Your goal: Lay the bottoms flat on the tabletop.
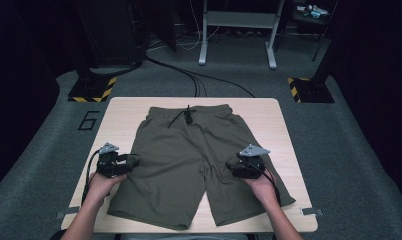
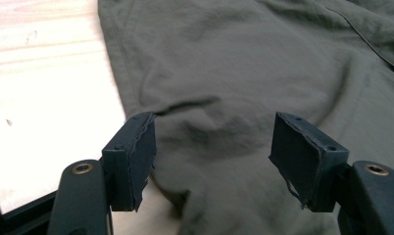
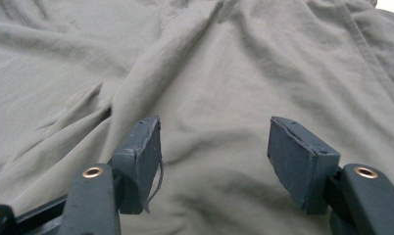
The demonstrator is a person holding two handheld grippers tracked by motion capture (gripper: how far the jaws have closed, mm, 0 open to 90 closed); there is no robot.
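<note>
Where the light wooden worktop (image 1: 119,112) is broadest, a pair of olive-green shorts (image 1: 189,160) is laid flat, waistband away from the person and both legs pointing toward the near edge. A dark drawstring (image 1: 187,116) is knotted at the middle of the waistband. The cloth is seen to be a soft, matte weave, lightly creased, with a stitched side seam and a slit pocket opening (image 2: 185,105) near the left edge. The left tool (image 1: 133,161) is held over the outer edge of the left leg, its jaws wide apart with nothing between them. The right tool (image 1: 232,165) is held over the right leg, likewise spread and empty. Grey carpet (image 1: 339,140) surrounds the worktop.
</note>
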